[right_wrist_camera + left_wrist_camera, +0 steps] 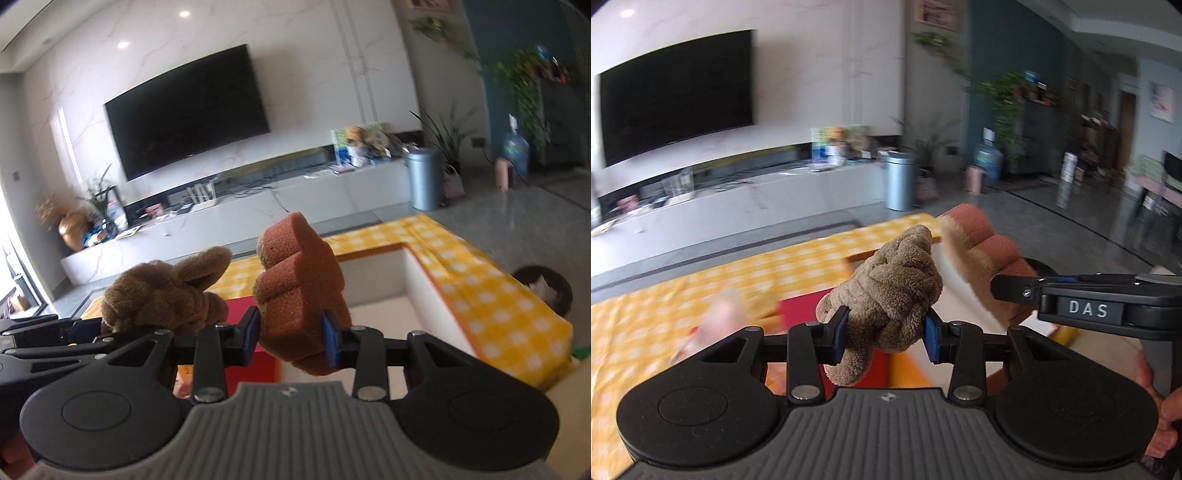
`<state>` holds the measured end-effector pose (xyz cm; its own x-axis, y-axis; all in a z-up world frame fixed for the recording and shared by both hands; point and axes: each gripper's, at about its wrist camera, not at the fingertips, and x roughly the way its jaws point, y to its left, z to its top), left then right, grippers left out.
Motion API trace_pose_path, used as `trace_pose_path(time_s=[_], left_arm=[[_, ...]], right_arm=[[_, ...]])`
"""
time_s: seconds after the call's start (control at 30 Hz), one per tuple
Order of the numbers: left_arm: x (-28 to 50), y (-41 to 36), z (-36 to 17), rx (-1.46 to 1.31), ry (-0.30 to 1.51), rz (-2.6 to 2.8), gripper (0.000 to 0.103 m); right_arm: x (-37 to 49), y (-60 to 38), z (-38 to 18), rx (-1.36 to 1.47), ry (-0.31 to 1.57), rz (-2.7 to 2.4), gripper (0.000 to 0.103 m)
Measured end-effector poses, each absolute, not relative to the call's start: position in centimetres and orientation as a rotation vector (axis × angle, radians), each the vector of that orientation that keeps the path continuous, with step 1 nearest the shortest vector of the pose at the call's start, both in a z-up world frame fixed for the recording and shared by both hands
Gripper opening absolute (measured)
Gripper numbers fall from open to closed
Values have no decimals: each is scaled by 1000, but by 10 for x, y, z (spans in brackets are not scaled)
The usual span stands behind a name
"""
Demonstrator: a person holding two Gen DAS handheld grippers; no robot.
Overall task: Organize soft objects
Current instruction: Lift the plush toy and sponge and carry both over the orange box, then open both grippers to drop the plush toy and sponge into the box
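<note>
Here the brown knotted plush (892, 291) looks fuzzy, the orange sponge (301, 306) porous

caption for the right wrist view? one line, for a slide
Right gripper shut on an orange sponge above the yellow checked tablecloth, with a brown plush toy beside it.

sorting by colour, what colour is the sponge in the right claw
The sponge is orange-red, with a tan fuzzy side; clearest in the right wrist view.
</note>
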<state>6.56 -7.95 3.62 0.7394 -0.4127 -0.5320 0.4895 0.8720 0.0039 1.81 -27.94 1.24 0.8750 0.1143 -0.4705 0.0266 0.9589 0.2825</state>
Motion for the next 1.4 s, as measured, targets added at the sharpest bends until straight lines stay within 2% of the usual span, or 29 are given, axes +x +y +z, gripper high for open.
trace_pose_path(time_s=[0.17,0.3,0.53,0.83,1.07,1.23,1.3,1.4], left_arm=[[92,-129,25,332,544,-627,46],[111,-163,2,466,607,-685,46],[135,-197,-36,534,713,-702,46],[154,-197,-66,559,791,-726,47],[151,-194,-73,552,777,-742,60],[146,-192,-64,573,747,-761,75],[143,-189,-59,570,736,-770,78],[138,-183,-51,550,727,-777,78]], right_arm=[[35,-325,3,362,578,25,35],[56,-348,-10,380,674,6,36],[92,-362,-46,381,819,-10,36],[115,-362,-76,368,907,-1,37],[118,-363,-82,365,926,-9,41],[114,-362,-77,375,928,-20,44],[112,-361,-71,370,920,-22,49],[107,-359,-62,363,903,-27,50]])
